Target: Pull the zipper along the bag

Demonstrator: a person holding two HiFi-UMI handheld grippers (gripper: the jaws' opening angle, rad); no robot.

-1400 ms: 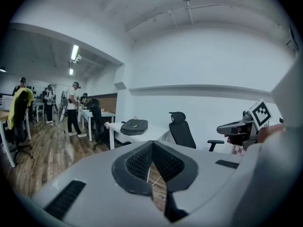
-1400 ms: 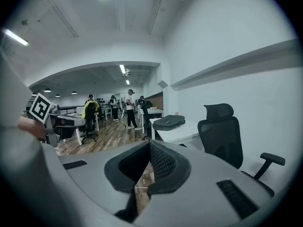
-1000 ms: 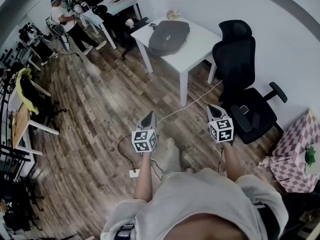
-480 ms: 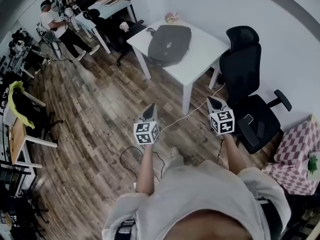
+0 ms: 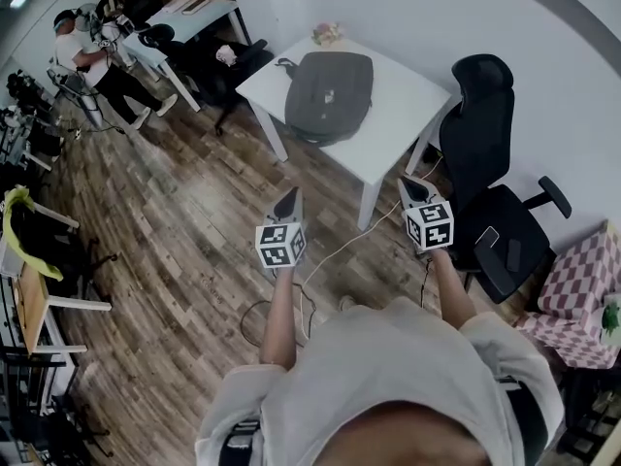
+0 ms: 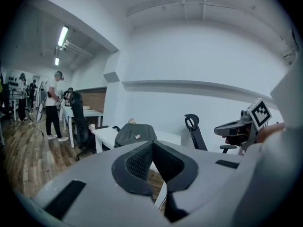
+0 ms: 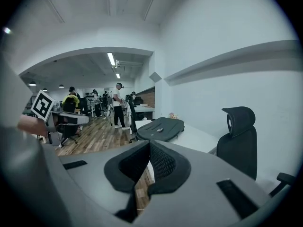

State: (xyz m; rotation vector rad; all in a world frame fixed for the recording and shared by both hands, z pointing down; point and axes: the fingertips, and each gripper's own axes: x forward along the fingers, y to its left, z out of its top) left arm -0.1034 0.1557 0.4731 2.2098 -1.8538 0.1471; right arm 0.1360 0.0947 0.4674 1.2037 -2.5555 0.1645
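Note:
A dark grey bag (image 5: 328, 93) lies flat on a white table (image 5: 408, 105) at the far side of the room; it also shows as the bag (image 6: 135, 134) in the left gripper view and the bag (image 7: 160, 128) in the right gripper view. My left gripper (image 5: 288, 203) is held in the air well short of the table, jaws shut and empty. My right gripper (image 5: 412, 189) hovers near the table's front right corner, also shut with nothing in it. The bag's zipper is too far away to make out.
A black office chair (image 5: 490, 187) stands right of the table. A cable (image 5: 330, 250) trails over the wooden floor. A small object (image 5: 326, 33) sits at the table's far edge. A person (image 5: 92, 61) stands by other desks at the back left. A checkered box (image 5: 582, 289) sits at the right.
The table and bag have come closer and lower in the head view as I walk toward them. Both grippers stay shut and keep their pose in front of me.

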